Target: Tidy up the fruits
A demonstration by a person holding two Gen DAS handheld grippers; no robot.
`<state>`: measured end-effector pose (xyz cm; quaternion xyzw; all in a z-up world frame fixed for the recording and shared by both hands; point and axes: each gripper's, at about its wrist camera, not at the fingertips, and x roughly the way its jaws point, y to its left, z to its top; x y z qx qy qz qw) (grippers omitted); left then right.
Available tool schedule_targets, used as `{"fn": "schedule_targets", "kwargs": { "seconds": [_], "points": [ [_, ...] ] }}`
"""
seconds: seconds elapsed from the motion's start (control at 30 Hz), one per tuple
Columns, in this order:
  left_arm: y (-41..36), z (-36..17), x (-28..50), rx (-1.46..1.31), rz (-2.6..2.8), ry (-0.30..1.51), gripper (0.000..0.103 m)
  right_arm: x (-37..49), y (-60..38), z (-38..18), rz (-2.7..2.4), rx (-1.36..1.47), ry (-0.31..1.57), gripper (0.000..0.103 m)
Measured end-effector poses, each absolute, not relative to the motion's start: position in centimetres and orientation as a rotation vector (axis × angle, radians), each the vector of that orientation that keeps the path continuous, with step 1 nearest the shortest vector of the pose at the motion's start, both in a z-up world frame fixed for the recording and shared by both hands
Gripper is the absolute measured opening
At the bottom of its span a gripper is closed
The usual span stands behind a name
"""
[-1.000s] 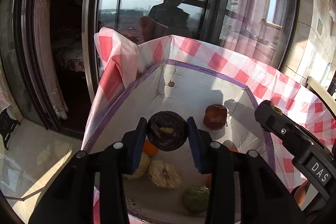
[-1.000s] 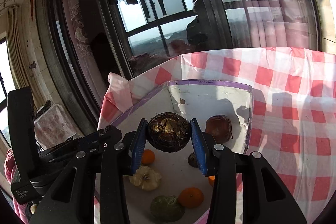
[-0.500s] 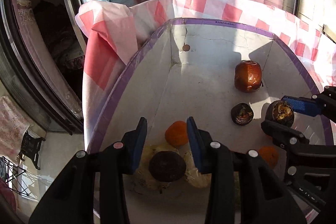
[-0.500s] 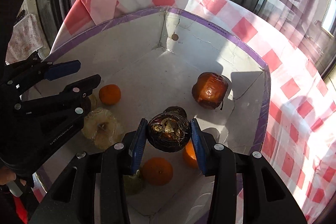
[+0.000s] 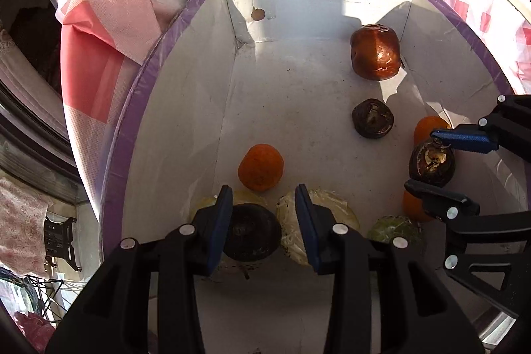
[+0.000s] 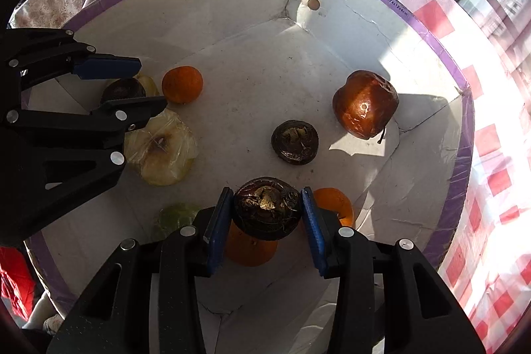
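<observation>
Both hand-held grippers lowered into box, each pinching 1 dark fruit.

White cardboard box, purple-taped rim, on a red-checked tablecloth — floor holds a brown apple, loose dark fruit, oranges, pale wrapped fruit, one green.
</observation>
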<state>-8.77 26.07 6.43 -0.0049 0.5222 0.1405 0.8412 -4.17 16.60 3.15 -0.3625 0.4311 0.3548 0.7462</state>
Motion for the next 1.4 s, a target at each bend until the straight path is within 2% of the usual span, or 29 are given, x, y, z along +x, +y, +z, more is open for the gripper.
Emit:
{"fn": "schedule_targets", "kwargs": {
  "seconds": [0.23,0.27,0.3,0.33,0.37,0.5,0.57,0.63,1.0,1.4],
  "points": [
    [26.1,6.4,-8.5,-0.018,0.285,1.108,0.040,-3.5,17.2,2.9,0.760,-0.823,0.957,0.042],
    [26.2,6.4,-8.3,-0.018,0.283,1.107,0.041,-3.5,17.3,2.9,0.762,-0.820,0.956,0.042],
    [26.1,6.5,-8.3,-0.021,0.280,1.102,0.047,-3.4,17.3,3.0,0.769,-0.811,0.955,0.042],
    [26.2,6.7,-8.4,-0.028,0.277,1.090,0.060,-3.5,17.2,3.1,0.775,-0.792,0.956,0.046],
    [26.2,7.0,-8.6,-0.040,0.265,1.069,0.063,-3.5,17.1,3.3,0.777,-0.777,0.952,0.051],
    [26.1,7.5,-9.3,-0.066,0.234,1.023,0.069,-3.9,16.8,4.2,0.769,-0.756,0.895,0.067],
    [26.0,7.8,-9.6,-0.096,0.194,1.001,0.075,-4.3,16.7,4.6,0.726,-0.767,0.861,0.081],
    [26.0,7.9,-9.8,-0.119,0.169,0.986,0.079,-4.4,16.6,4.8,0.694,-0.774,0.846,0.086],
    [25.9,8.1,-10.1,-0.137,0.156,0.968,0.081,-4.7,16.0,4.5,0.661,-0.762,0.847,0.086],
    [26.2,7.5,-9.3,-0.174,0.163,1.048,0.082,-4.5,16.0,4.5,0.654,-0.752,0.852,0.086]
  ]
}}
